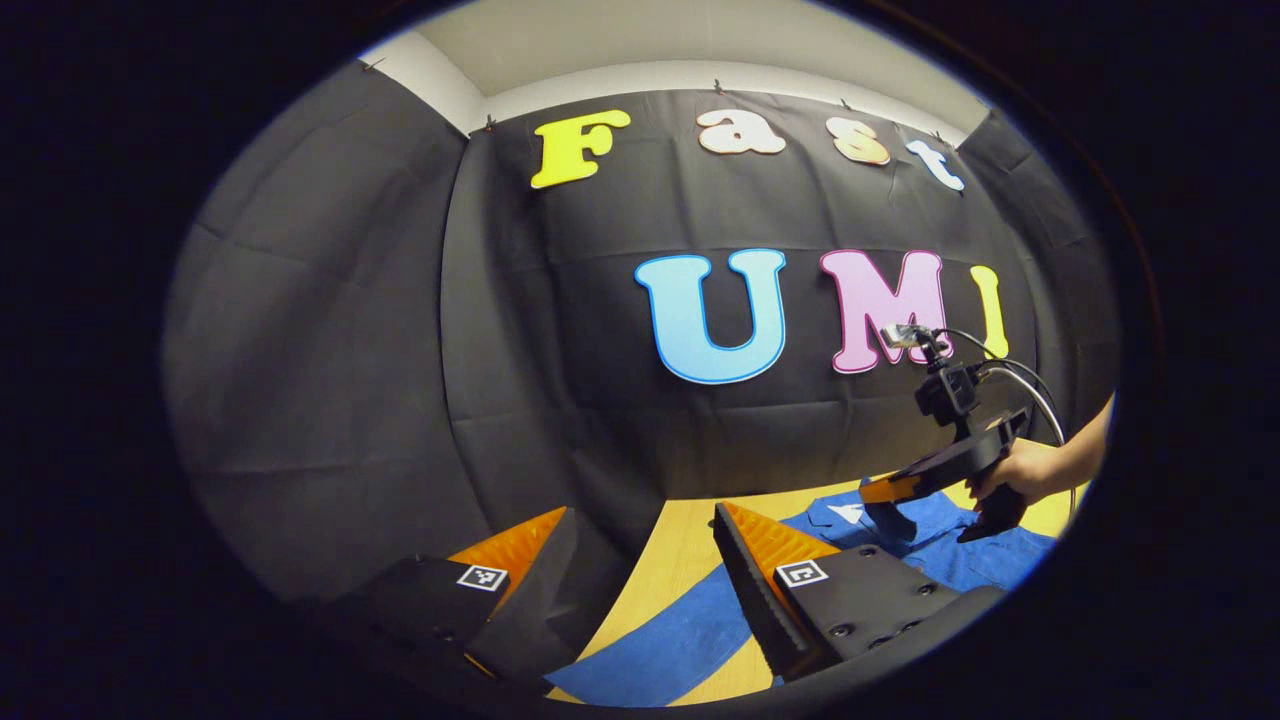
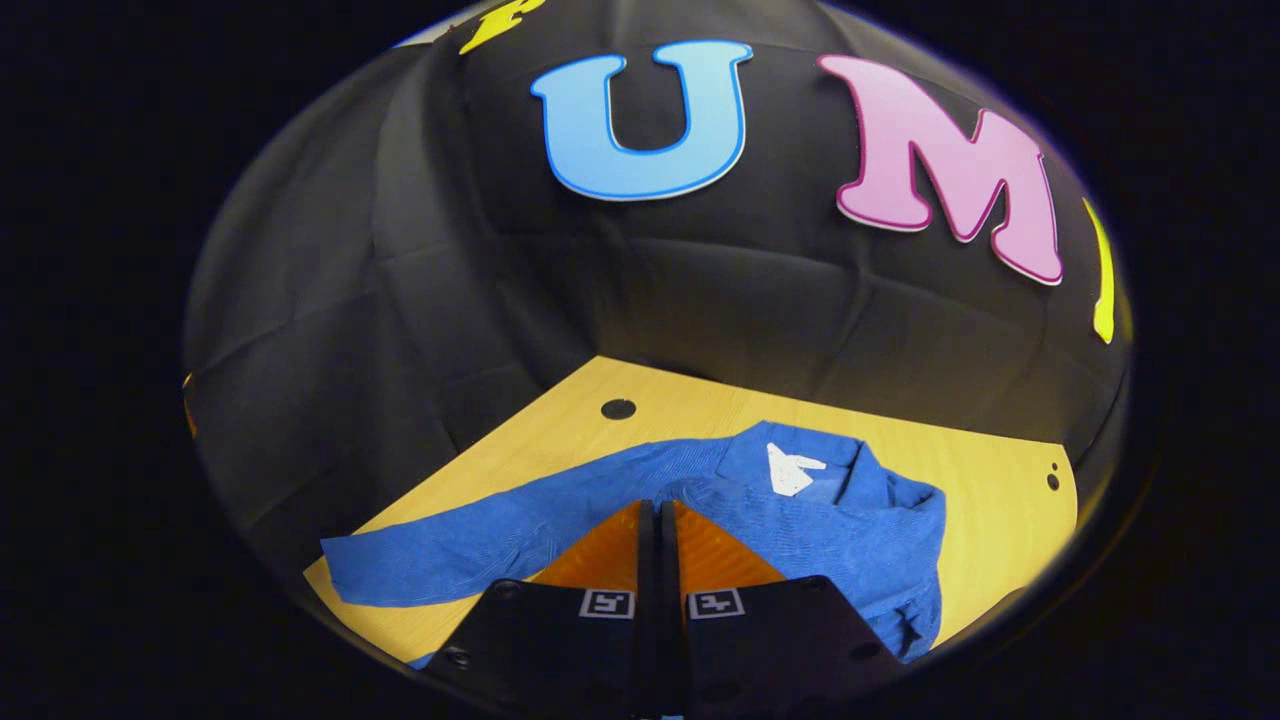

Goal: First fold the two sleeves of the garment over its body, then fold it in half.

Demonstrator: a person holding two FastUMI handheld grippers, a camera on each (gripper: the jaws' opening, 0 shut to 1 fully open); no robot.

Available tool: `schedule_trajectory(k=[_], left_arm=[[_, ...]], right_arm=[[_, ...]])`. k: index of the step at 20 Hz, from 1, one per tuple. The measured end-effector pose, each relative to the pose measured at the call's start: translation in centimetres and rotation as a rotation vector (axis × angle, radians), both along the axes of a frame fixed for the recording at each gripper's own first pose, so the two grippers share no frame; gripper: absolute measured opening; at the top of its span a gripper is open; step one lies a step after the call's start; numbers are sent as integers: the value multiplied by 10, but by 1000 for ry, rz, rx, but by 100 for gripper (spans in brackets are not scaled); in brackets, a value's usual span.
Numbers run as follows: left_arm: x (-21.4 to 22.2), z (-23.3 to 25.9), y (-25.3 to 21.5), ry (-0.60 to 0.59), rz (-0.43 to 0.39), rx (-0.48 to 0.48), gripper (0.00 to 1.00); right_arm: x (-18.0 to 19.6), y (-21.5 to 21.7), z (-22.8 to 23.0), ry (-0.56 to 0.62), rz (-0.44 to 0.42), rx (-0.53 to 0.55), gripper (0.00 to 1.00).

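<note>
In the left gripper view, the left gripper (image 1: 640, 525) is raised above the near edge of the wooden table (image 1: 680, 560), its two fingers spread wide apart and holding nothing. Between and below them, at about 6 o'clock, one long sleeve (image 1: 660, 645) of the blue shirt (image 1: 950, 555) runs flat across the tabletop. The shirt's body lies farther off at about 4 o'clock, and over it hangs the right gripper (image 1: 885, 492), held by a person's hand (image 1: 1020, 470) reaching in from 3 o'clock, with cables looping off its top. In the right gripper view, the right gripper (image 2: 658, 512) has its fingers pressed together with no gap between them; whether cloth is pinched there cannot be told, since the tips sit directly over the fabric. The blue shirt (image 2: 840, 520) spreads just beyond them, its collar with a white label (image 2: 790, 468) at about 1 o'clock from the tips, the left sleeve (image 2: 450, 550) stretched toward 9 o'clock, and the fabric at 4 o'clock bunched in folds.
</note>
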State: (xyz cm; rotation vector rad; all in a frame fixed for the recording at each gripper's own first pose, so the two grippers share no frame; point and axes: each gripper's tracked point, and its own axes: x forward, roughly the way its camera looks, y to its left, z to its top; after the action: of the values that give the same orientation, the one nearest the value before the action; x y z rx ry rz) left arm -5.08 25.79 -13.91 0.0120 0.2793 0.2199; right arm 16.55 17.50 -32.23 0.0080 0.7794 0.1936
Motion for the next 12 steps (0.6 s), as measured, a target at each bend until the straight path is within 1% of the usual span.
schedule_trajectory(k=[3,4,6,8,12], left_arm=[[-12,-11,13,27,18,5,80],[-14,-17,15,41,18,5,80],[-18,-28,19,69,14,-2,80],[-17,-41,21,94,7,-18,80],[-6,-73,23,143,-1,-75,80]], right_arm=[[3,16,-17,29,8,14,5],[0,23,-18,36,18,32,11],[7,32,-4,-22,15,74,54],[1,32,9,-57,18,70,97],[-26,21,15,-52,30,57,96]])
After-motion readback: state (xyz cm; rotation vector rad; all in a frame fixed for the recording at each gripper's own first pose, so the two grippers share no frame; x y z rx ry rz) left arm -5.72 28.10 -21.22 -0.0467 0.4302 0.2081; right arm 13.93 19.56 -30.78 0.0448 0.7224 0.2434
